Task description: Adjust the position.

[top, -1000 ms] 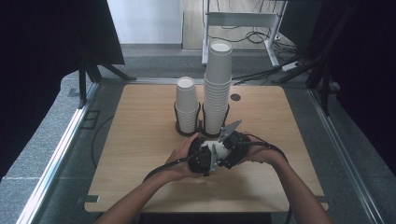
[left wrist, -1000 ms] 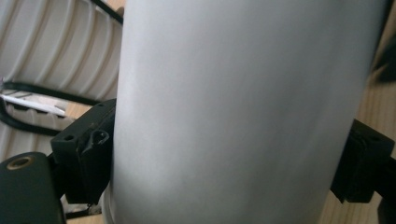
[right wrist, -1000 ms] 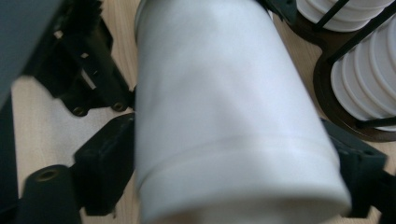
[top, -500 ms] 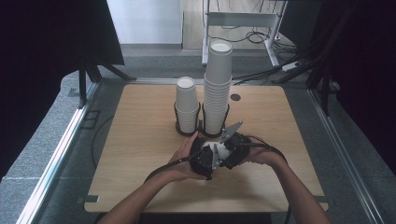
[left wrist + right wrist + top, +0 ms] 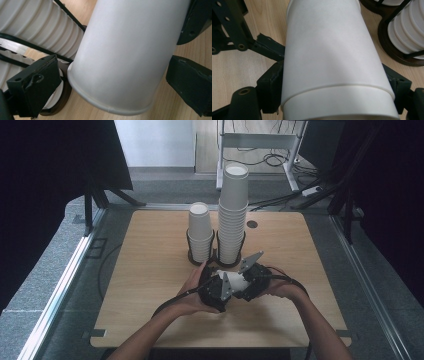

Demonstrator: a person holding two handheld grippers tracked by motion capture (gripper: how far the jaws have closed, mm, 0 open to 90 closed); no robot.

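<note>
Plain white paper cup lies sideways at lower centre of the high view. Right gripper clamps it; left gripper jaws have just spread, released beside it. Right gripper view shows a seam where two cups nest.

Two cup stacks in black holders stand at twelve o'clock, just beyond the grippers — they block the way forward. Bare table lies open at nine, three and six o'clock — passable there.
</note>
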